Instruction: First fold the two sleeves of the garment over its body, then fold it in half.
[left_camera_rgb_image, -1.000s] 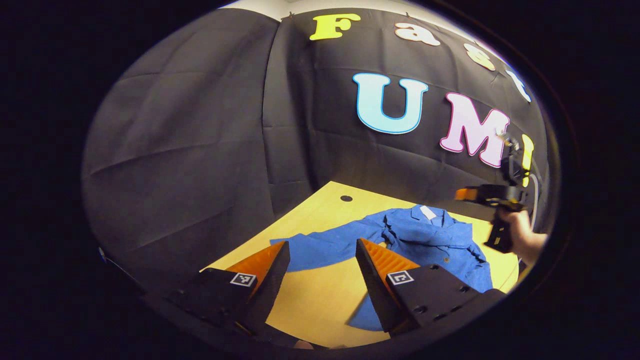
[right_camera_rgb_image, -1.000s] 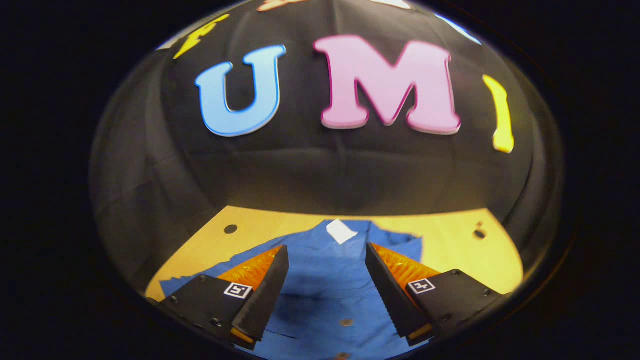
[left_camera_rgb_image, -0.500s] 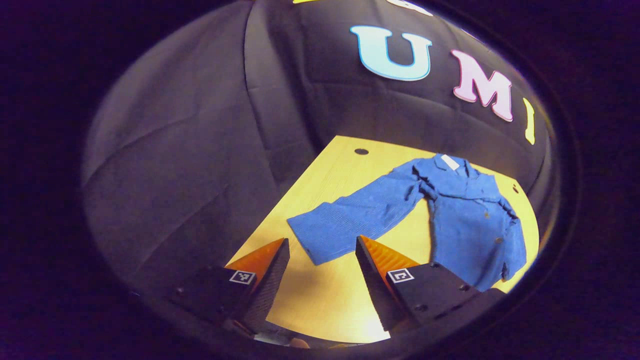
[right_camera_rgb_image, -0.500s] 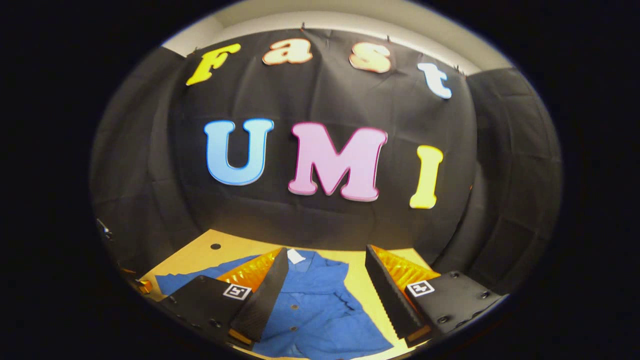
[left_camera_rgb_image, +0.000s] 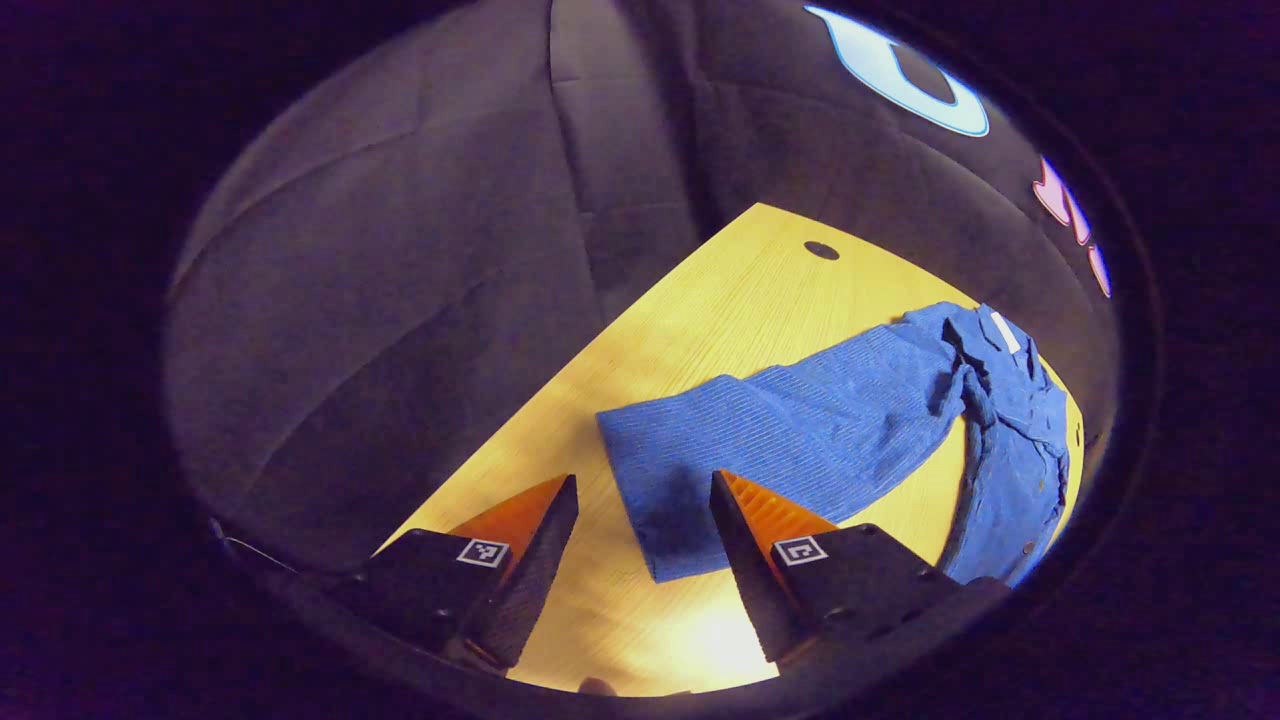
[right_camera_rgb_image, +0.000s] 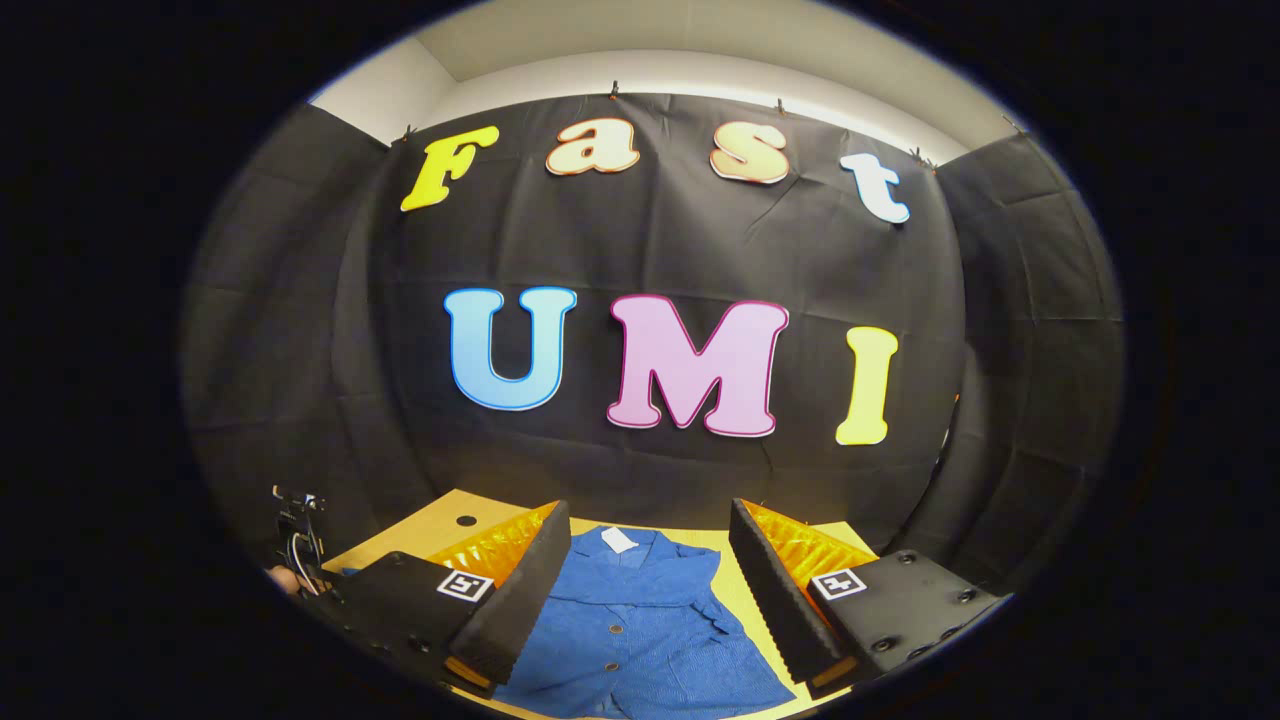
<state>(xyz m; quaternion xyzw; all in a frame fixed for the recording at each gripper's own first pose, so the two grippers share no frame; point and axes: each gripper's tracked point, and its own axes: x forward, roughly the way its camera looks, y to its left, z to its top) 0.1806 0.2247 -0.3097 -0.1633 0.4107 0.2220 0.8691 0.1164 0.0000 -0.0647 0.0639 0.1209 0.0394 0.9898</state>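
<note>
Left gripper (left_camera_rgb_image: 640, 520) was held with jaws apart, nothing between them, above the cuff end of the spread sleeve (left_camera_rgb_image: 790, 440); whether the fingers touched the cloth could not be told. The sleeve was laid out flat on the yellow wooden table (left_camera_rgb_image: 700, 310), running away to the body of the blue garment (left_camera_rgb_image: 1010, 440) at the far right (collar tag and buttons seen there). A dark round hole (left_camera_rgb_image: 821, 250) was seen in the tabletop near the far edge.

Right gripper (right_camera_rgb_image: 650, 580) was also held with jaws apart and empty, above the garment's buttoned front (right_camera_rgb_image: 640, 630). The other sleeve (right_camera_rgb_image: 735, 625) was seen lying folded over the body. The white collar tag (right_camera_rgb_image: 619, 540) was seen between the fingers.
</note>
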